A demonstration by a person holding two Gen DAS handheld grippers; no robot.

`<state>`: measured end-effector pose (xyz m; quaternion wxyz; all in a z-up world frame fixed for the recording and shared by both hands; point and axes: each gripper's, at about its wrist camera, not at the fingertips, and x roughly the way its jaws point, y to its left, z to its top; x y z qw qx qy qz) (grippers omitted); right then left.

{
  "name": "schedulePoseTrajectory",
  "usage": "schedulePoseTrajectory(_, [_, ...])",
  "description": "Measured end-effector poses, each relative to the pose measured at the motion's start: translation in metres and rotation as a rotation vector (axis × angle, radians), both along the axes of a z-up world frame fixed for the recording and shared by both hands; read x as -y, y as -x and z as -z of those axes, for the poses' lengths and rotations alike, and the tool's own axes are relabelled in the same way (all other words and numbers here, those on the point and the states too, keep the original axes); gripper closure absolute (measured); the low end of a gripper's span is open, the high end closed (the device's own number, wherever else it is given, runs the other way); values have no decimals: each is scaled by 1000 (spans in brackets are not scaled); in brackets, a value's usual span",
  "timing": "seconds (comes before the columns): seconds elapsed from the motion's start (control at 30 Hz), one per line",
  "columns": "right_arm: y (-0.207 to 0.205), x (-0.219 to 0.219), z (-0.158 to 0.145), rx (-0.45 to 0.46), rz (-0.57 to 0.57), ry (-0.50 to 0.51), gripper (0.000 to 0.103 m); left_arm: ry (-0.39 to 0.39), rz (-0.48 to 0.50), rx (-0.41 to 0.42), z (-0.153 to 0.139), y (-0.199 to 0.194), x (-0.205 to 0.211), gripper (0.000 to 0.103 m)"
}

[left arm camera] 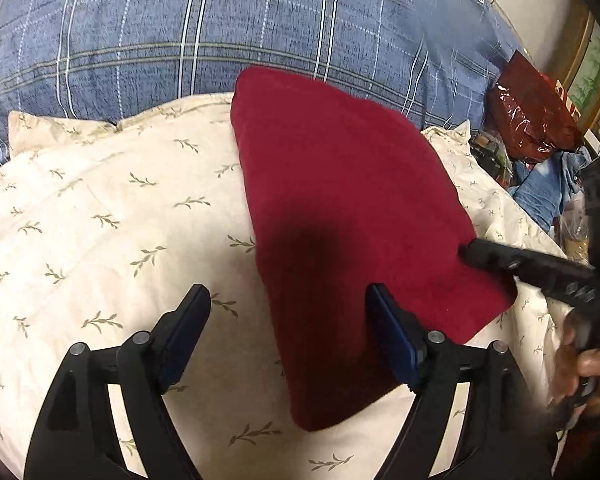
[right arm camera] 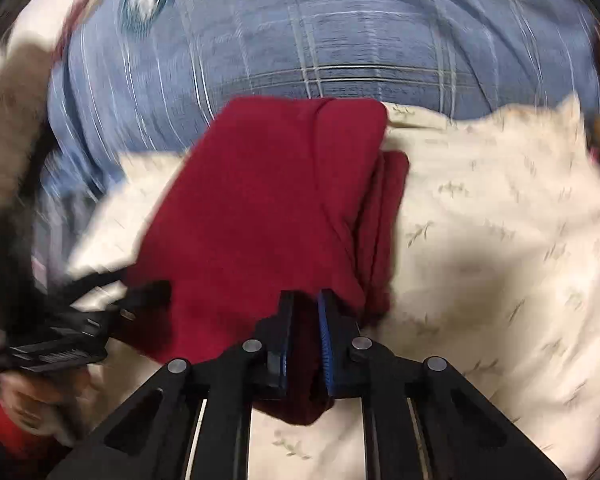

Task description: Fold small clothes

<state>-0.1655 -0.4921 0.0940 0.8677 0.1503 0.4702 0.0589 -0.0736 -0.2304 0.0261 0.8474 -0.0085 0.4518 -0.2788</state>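
A dark red folded garment (left arm camera: pixel 340 208) lies on a cream leaf-print pillow (left arm camera: pixel 100 220). My left gripper (left arm camera: pixel 288 300) is open, its jaws wide apart over the garment's near left edge, holding nothing. My right gripper (right arm camera: pixel 305 300) is shut on the red garment (right arm camera: pixel 268 200) at its near corner; cloth is pinched between the blue pads. The right gripper shows in the left wrist view (left arm camera: pixel 466 254) at the garment's right edge. The left gripper shows in the right wrist view (right arm camera: pixel 148 296) at the garment's left edge. The right wrist view is blurred.
A blue plaid duvet (left arm camera: pixel 220 20) rises behind the pillow. At the right of the bed lie a red shiny bag (left arm camera: pixel 532 116) and blue clothes (left arm camera: pixel 548 188). A framed picture (left arm camera: pixel 592 68) stands at the far right.
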Motion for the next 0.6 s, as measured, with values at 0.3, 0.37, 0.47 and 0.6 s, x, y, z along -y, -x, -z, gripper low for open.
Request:
schedulePoseTrajectory(0.3, [-23, -6, -19, 114, 53, -10, 61, 2, -38, 8, -6, -10, 1, 22])
schedulePoseTrajectory(0.37, [-37, -10, 7, 14, 78, 75, 62, -1, -34, 3, -5, -11, 2, 22])
schedulePoseTrajectory(0.47, [-37, -5, 14, 21, 92, 22, 62, -6, -23, 11, -6, -11, 4, 21])
schedulePoseTrajectory(0.6, [-34, 8, 3, 74, 139, -55, 37, 4, -17, 7, -8, -18, 4, 20])
